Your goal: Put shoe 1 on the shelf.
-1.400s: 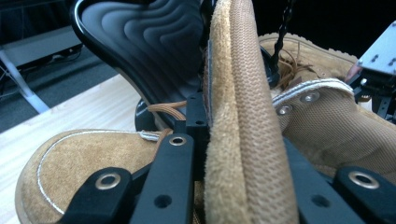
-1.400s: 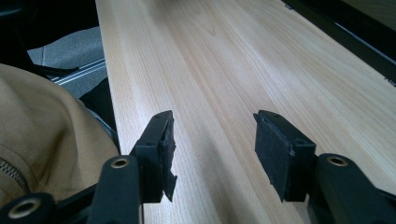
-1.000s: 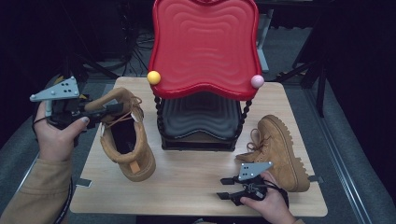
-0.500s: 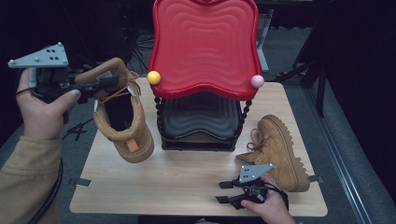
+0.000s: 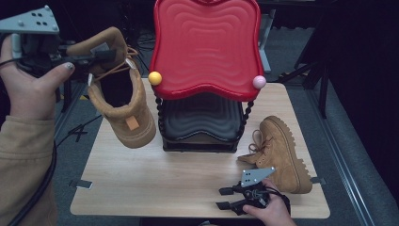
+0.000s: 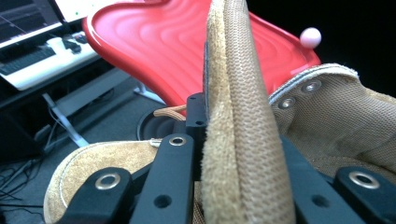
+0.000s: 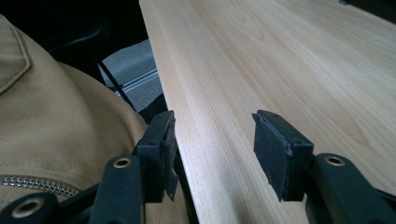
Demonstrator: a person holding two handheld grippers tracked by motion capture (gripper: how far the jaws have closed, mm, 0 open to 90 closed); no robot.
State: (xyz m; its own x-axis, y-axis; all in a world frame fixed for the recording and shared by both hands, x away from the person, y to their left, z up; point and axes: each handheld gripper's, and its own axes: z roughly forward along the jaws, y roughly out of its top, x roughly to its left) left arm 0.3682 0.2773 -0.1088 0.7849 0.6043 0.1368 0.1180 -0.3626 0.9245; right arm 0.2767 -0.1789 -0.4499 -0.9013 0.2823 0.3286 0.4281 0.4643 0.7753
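L gripper (image 5: 101, 55) is up at far left, off the tabletop (image 5: 141, 183) edge, fingers (image 6: 173, 177) pinching the collar of a tan boot (image 5: 123, 110). In the left gripper view the padded collar edge (image 6: 243, 140) stands upright between the two black fingers, clamped from both sides. Boot hangs below the fingers, opening facing up/toward cam, toe pointing down-right, sole clear of the tabletop, orange tag on its side. It hangs over the far-left corner, just beside the red chair-like stand (image 5: 205, 47).

The stand sits far-center on the tabletop w/ a black seat (image 5: 202, 117) under the red wavy panel, a yellow ball (image 5: 155, 78) at its left corner and a pink ball (image 5: 259, 82) at its right.

Second tan boot (image 5: 281, 153) lies on the tabletop at right, sole to the right, laces toward the stand.

R gripper (image 5: 225, 197) rests low at the near edge, right of center, just near-left of the second boot, not touching it. Its fingers (image 7: 275, 149) are spread apart w/ nothing between, pointing left along the near tabletop edge; tan sleeve/jacket (image 7: 51, 126) beside them.
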